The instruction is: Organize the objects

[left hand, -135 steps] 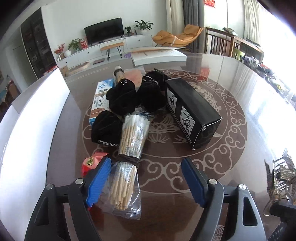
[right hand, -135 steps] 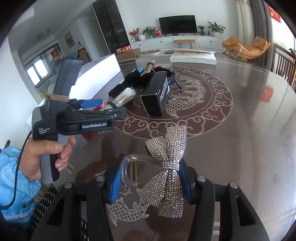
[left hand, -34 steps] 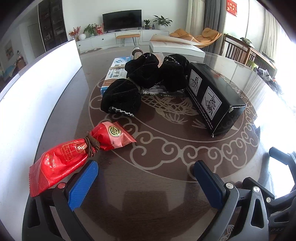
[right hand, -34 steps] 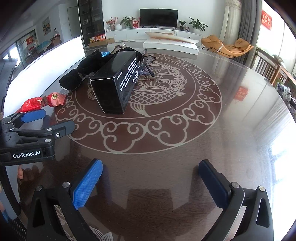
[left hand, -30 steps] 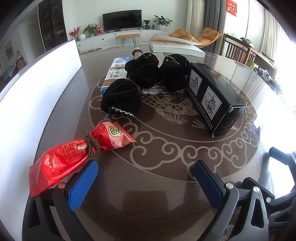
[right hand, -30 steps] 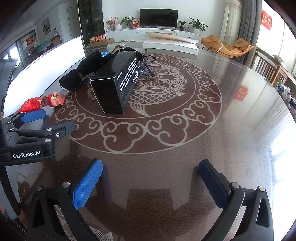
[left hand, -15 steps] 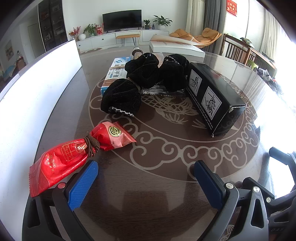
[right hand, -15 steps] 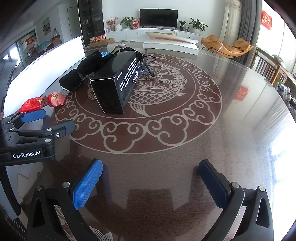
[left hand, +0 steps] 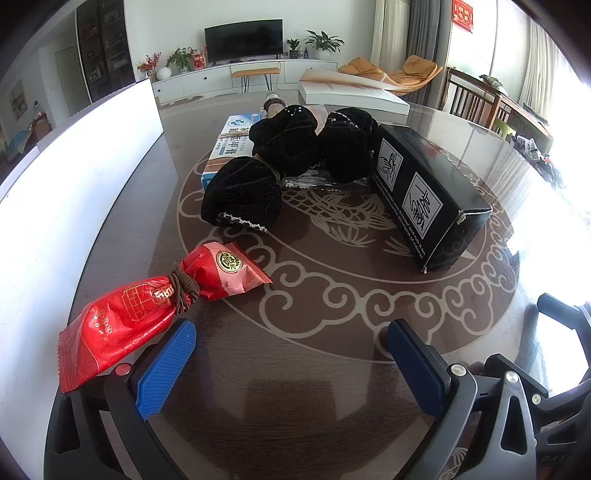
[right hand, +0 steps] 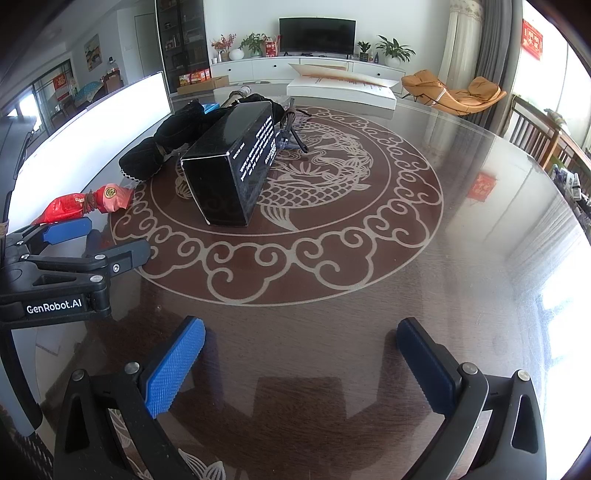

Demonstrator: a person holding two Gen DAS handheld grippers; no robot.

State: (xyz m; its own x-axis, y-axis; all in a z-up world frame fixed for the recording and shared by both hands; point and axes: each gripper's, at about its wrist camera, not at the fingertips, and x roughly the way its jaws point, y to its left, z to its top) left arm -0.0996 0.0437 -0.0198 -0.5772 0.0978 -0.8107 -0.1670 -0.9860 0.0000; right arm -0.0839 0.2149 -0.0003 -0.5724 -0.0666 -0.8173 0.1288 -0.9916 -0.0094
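- "GenRobot.AI" reads in white on the body of the left gripper (right hand: 98, 240), seen from the right wrist at 9 o'clock.
- Black box (left hand: 428, 192) carries two white square emblems and lines of white small print on its sides; print too small to read.
- Red snack packet (left hand: 155, 310) has a gold round seal and white characters, tied at the waist with a brown elastic band (left hand: 183, 290).
- Blue-and-white carton (left hand: 231, 142) shows printed characters, partly under the black velvet scrunchies (left hand: 280, 166).
- Surface: dark glossy round table (right hand: 461, 258) with a pale fish medallion ringed by cloud scrolls; strong window glare at 3 o'clock.
- Room: television (right hand: 317, 32) on a white low cabinet at 12 o'clock, potted plants beside it, orange lounge chair (right hand: 454, 92) at 1 o'clock, long white panel (left hand: 74, 206) along the table edge at 9 o'clock.
- Left gripper: jaws spread wide, holding nothing; packet lies just beside its left pad, at 8 o'clock in the left wrist view.
- Right gripper (right hand: 299, 365): jaws spread wide, nothing between them, bare tabletop ahead.
- Against half a second ago: no visible shift in objects or either tool.
- Against 4.5 seconds ago: the rhinestone bow is gone from the right jaws, and the bagged sticks no longer lie in front of the left tool.
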